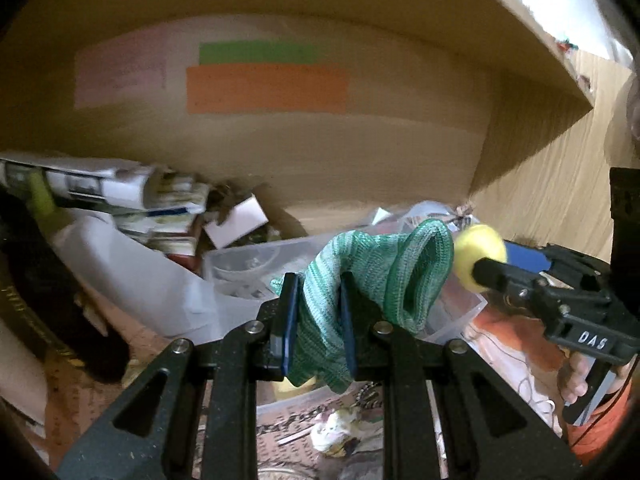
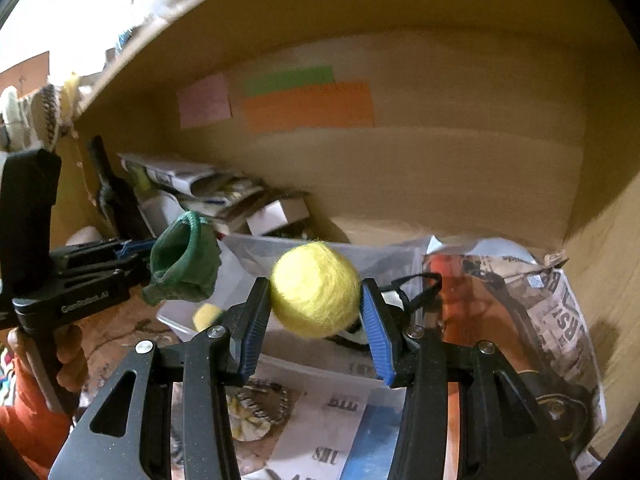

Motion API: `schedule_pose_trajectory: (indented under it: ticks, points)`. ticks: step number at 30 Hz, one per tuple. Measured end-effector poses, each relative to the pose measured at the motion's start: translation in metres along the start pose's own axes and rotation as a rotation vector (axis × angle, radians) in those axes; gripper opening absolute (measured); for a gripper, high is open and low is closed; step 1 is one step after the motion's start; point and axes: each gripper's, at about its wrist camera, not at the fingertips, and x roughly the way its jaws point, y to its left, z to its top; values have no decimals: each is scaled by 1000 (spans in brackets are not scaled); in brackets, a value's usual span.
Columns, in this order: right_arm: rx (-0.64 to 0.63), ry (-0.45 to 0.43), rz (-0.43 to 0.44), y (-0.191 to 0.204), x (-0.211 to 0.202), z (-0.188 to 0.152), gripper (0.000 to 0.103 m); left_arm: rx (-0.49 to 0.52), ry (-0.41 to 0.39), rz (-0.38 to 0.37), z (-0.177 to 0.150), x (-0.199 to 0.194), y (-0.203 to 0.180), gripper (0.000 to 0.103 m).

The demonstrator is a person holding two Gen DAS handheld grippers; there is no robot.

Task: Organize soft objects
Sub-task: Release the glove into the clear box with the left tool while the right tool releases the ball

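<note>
Left wrist view: left gripper point(image 1: 319, 320) pinching a green knitted sock point(image 1: 368, 276) between blue pads point(image 1: 289, 322), cuff mouth gaping to the right, toe end drooping below the jaws. Just right of the cuff, a yellow felt ball point(image 1: 478, 254) clamped in the right gripper point(image 1: 486, 270), nearly touching the sock rim. Below and beyond both, a clear plastic tub point(image 1: 256, 258), crowded on the left by a stack of rolled papers and booklets point(image 1: 120, 196) and a small white box point(image 1: 236, 226), all against the far wall of a cardboard enclosure point(image 1: 360, 152) with pink, green and orange sticky notes point(image 1: 266, 88). Right wrist view: right gripper point(image 2: 316, 312) squeezing the yellow felt ball point(image 2: 314, 290) between ribbed blue pads point(image 2: 378, 328), jaws spread only to the ball's width. Left gripper point(image 2: 132, 252) off to the left, holding the green knitted sock point(image 2: 182, 264) up with its open cuff facing the ball, a narrow gap between. A second yellow ball point(image 2: 207, 317) lying in the clear plastic tub point(image 2: 280, 252) underneath. Crumpled newspaper point(image 2: 556, 312) packed along the right wall, black cord point(image 2: 416, 286) just past the right pad. Open room mostly above the tub and toward the far right corner; left side hemmed in by clutter.
</note>
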Motion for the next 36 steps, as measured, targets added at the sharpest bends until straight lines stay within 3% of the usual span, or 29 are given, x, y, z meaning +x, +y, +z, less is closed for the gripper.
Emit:
schedule_pose_trajectory:
  ticks: [8,17,23,26,32,36]
  points:
    - [-3,109,-12,-9,35,-8,42,48,104,-16,-5,47,-17,19]
    - [-20,170,-50,-12,55,-14,42,89,143,8,-14,77,-28,19]
    - [-62,197,-69,-7,62,-16,43,79,149,-6,-15,76,-26,35]
    - [-73,192,-72,-5,58,-16,45,75,119,-8,-14,65,-26,48]
    - [-88,134,-76,1,35,-9,62,63,55,-26,-9,36,-25,55]
    - [-103,71,-73,9,10,-4,65,48,-8,-34,-6,9,-24,65]
